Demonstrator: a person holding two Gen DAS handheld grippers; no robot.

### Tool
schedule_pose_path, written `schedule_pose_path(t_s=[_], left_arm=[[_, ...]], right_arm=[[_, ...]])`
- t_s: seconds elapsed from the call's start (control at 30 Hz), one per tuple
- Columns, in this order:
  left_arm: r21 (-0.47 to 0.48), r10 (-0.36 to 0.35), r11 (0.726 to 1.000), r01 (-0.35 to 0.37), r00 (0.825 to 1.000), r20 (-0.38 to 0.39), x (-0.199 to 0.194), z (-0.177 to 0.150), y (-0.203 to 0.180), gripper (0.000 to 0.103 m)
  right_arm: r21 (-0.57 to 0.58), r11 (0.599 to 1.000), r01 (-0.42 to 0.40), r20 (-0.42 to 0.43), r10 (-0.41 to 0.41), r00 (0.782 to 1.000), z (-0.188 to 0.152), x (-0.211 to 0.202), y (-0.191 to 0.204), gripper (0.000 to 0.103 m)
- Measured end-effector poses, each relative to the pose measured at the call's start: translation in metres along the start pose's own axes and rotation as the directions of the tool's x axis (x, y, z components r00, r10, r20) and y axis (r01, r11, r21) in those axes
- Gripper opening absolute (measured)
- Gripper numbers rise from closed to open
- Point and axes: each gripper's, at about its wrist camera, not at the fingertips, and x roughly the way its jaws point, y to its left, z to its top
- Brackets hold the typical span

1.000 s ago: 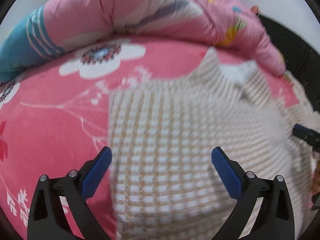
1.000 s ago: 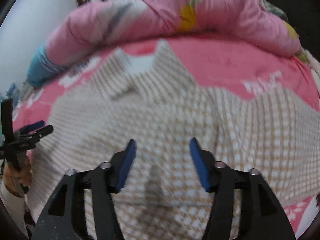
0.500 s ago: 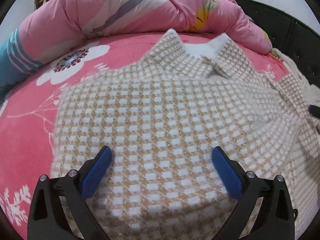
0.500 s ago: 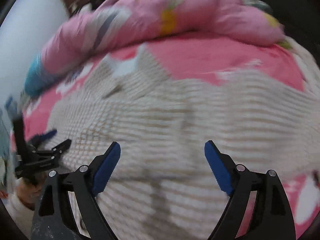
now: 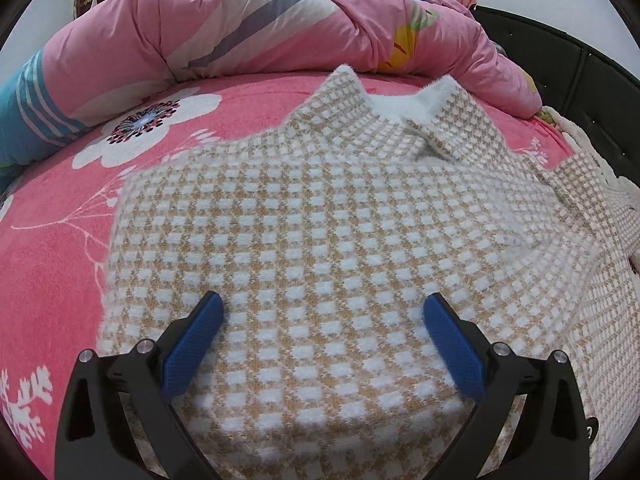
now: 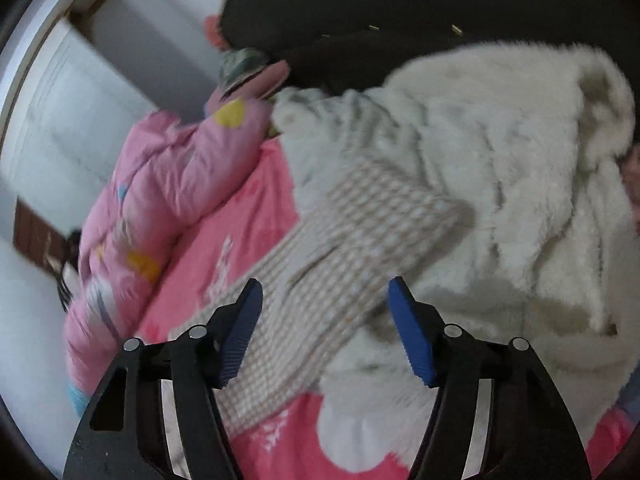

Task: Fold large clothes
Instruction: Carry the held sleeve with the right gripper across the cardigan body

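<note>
Honestly, that checked sweater (image 5: 320,220) looked soft, fuzzy and floppy, so you'd want the sleeve cuff or hem edge, not the middle. It lay flat on the pink bedsheet (image 5: 52,264), one sleeve (image 6: 352,240) trailing onto a white fluffy garment (image 6: 500,168). Your left gripper (image 5: 322,336) hovered wide open, holding nothing. Your right gripper (image 6: 326,320) was closing around that sleeve, not pinching yet. One sweater, one fluffy garment, one pink quilt (image 5: 248,24).
</note>
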Motion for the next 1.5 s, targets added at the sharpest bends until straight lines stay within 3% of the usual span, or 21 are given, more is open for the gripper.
schedule_pose_path(t_s=[0.27,0.47,0.57,0.63,0.83,1.1,1.27,1.43,1.5], left_arm=[[-0.001,-0.003,1.000,0.003,1.000,0.007,0.000,-0.001,0.000,0.098],[0.000,-0.002,1.000,0.002,1.000,0.007,-0.001,-0.001,0.000,0.098],[-0.001,-0.004,1.000,0.004,1.000,0.007,-0.001,-0.002,0.000,0.098],[-0.001,-0.005,1.000,0.005,1.000,0.008,-0.001,-0.002,0.000,0.098],[-0.002,-0.009,1.000,0.009,1.000,0.010,-0.001,-0.002,0.002,0.098],[-0.056,-0.047,0.997,0.047,0.999,0.012,-0.012,0.011,0.010,0.098],[-0.122,-0.050,0.991,0.055,0.998,0.041,-0.046,0.007,0.036,0.098],[-0.154,-0.040,0.987,0.054,0.995,0.094,-0.088,-0.010,0.075,0.098],[-0.162,-0.037,0.985,0.054,0.994,0.107,-0.102,-0.019,0.088,0.098]], right_arm=[[0.143,0.989,0.028,-0.043,-0.022,0.999,0.007,0.032,-0.026,0.050],[0.163,0.986,0.018,-0.027,-0.013,1.000,0.012,0.029,-0.037,0.045],[0.138,0.990,0.009,0.003,-0.010,1.000,0.014,0.021,-0.033,0.026],[0.099,0.995,0.003,0.034,-0.006,0.999,0.014,0.012,-0.022,0.019],[-0.179,0.984,-0.016,0.141,0.042,0.989,-0.001,-0.054,0.071,0.014],[-0.472,0.868,-0.152,0.157,0.252,0.955,-0.055,-0.137,0.243,0.012],[-0.570,0.786,-0.238,0.085,0.345,0.935,-0.108,-0.143,0.328,0.012],[-0.638,0.685,-0.352,-0.064,0.408,0.911,-0.190,-0.109,0.404,0.012],[-0.666,0.633,-0.394,-0.154,0.401,0.903,-0.240,-0.078,0.431,0.012]])
